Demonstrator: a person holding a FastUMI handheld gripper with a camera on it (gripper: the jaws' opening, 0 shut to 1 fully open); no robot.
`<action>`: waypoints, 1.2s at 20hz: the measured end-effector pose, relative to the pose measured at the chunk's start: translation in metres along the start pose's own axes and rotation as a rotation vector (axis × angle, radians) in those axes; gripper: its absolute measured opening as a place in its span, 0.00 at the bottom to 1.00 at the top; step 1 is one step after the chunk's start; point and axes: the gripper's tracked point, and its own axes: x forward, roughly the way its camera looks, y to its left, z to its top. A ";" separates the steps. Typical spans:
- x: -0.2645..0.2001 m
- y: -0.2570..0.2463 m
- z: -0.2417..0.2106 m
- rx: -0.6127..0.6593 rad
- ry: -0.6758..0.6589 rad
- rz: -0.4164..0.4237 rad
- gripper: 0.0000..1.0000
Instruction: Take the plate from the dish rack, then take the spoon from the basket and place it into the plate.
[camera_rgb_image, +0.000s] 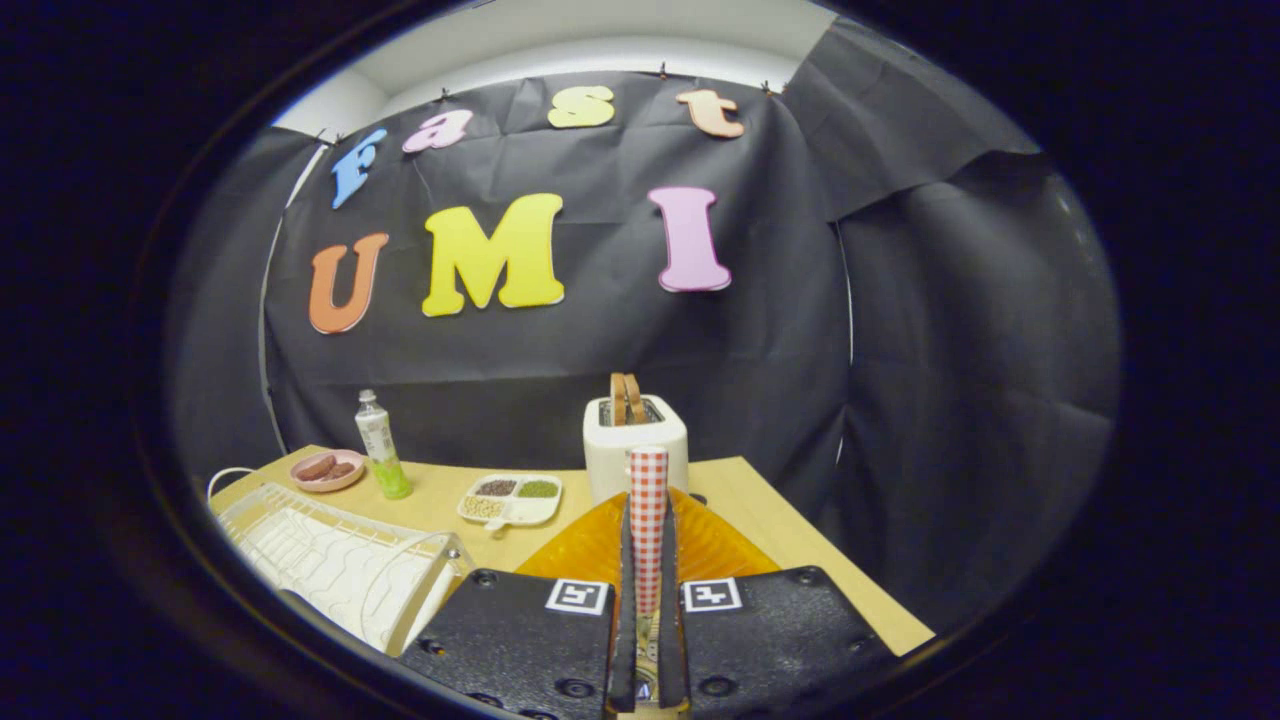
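In the gripper view, the gripper (648, 508) has its two fingers pressed close together on the checked handle of the spoon (648, 478). The handle stands upright between them and pokes out past the tips toward 12 o'clock. The spoon's bowl end is hidden down between the fingers, so I cannot tell which way it faces. The plate (712, 548), amber and ribbed, lies flat on the table (800, 535) right under and just ahead of the fingertips, spreading from about 10 to 2 o'clock around them. The rack (330, 565) sits off at 9 o'clock, apart from the plate. Beyond the plate at 12 o'clock stands a toaster (636, 440), and a divided tray (510, 498) of beans lies at 11. A bottle (379, 447) and a pink dish (327, 470) stand farther off at 10. By my reading the plate is already out and the spoon is in hand, so the step is setting the spoon down. To do it well, lower over the plate's middle rather than its raised rim, and tip the handle flat so the spoon lies down instead of dropping on end. Part the fingers only once it rests on the plate. Keep the forward reach short, since the toaster is near the plate's far edge, and lift straight back so the fingers do not drag the spoon off.
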 end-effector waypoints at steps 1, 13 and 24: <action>-0.009 0.002 0.014 -0.014 -0.030 -0.013 0.14; -0.160 0.077 0.091 -0.010 -0.171 -0.049 0.14; -0.259 0.160 -0.024 0.065 -0.182 -0.028 0.14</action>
